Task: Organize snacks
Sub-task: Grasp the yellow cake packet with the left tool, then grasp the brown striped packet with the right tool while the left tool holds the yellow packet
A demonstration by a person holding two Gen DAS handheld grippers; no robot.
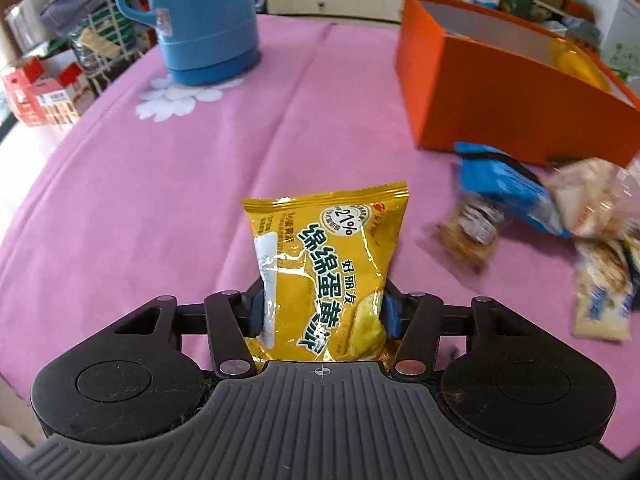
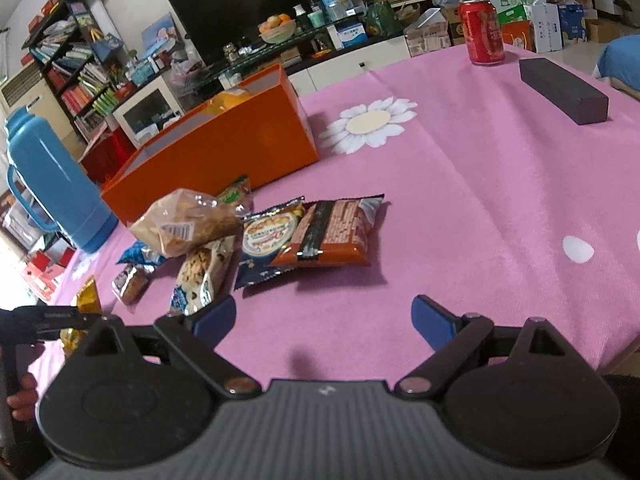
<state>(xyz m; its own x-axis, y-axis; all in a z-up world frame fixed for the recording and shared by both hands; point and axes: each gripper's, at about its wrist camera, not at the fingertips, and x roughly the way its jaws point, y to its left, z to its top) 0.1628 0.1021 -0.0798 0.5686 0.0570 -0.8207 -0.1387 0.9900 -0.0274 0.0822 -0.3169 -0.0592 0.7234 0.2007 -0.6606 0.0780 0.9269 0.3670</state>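
Observation:
My left gripper (image 1: pixel 322 312) is shut on a yellow snack bag (image 1: pixel 324 256) and holds it upright above the pink tablecloth (image 1: pixel 160 200). The same bag shows at the left edge of the right wrist view (image 2: pixel 86 300). An open orange box (image 1: pixel 496 96) stands at the far right with a yellow pack inside; it also shows in the right wrist view (image 2: pixel 224 140). A pile of snack packs (image 2: pixel 248 236) lies in front of the box, with a red-orange bag (image 2: pixel 332 232) on top. My right gripper (image 2: pixel 324 316) is open and empty, near the pile.
A blue thermos jug (image 1: pixel 204 20) stands at the far left of the table. A red soda can (image 2: pixel 482 32) and a dark block (image 2: pixel 562 90) stand at the far right. Cluttered shelves and boxes surround the table.

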